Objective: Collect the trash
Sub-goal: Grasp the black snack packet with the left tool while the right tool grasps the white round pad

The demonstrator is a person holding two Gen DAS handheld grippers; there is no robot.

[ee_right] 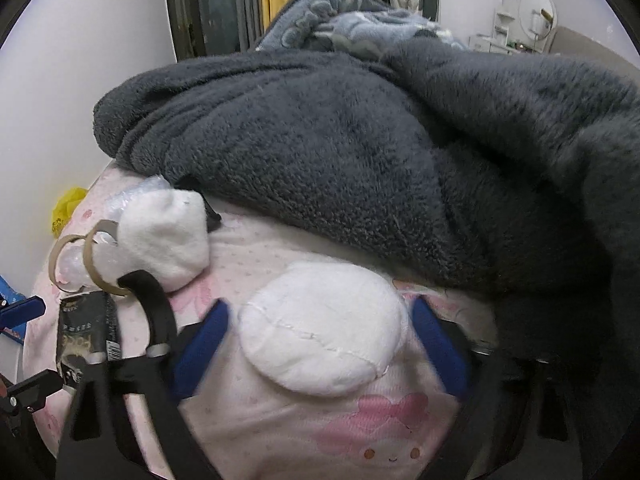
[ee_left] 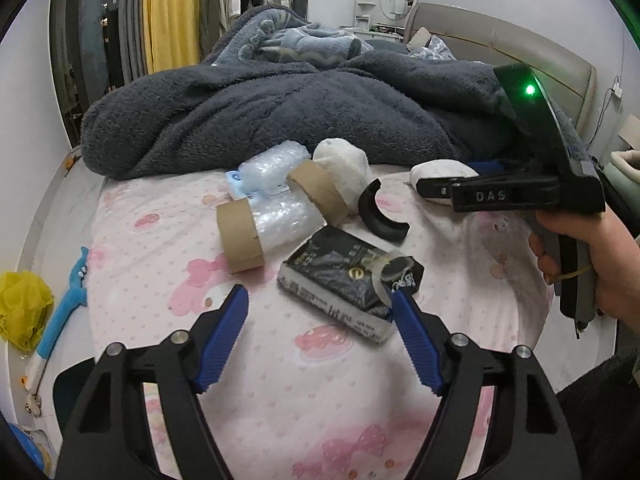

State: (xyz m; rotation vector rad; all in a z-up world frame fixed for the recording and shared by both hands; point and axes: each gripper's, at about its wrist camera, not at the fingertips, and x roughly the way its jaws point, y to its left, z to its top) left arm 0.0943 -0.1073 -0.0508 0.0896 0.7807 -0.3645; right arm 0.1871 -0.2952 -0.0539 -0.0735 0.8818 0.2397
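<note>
Trash lies on a pink patterned bed sheet (ee_left: 280, 360). A crumpled black packet (ee_left: 344, 280) sits just ahead of my left gripper (ee_left: 316, 300), which is open. Its right blue fingertip (ee_left: 400, 304) is at the packet's corner, and its left fingertip is well clear. Two cardboard tape rings (ee_left: 240, 236) hold bubble wrap (ee_left: 288, 216). Behind them are a white fluffy lump (ee_left: 344, 164) and a black curved piece (ee_left: 380, 216). My right gripper (ee_right: 320, 312) straddles a white round pad (ee_right: 320, 328) with small gaps on both sides, so it is open.
A heaped dark grey blanket (ee_left: 280, 112) covers the bed behind the trash. On the floor at the left are a yellow plastic bag (ee_left: 20, 304) and a blue toy (ee_left: 68, 292). A hand (ee_left: 600, 264) holds the right gripper's handle. The mattress edge curves along the left.
</note>
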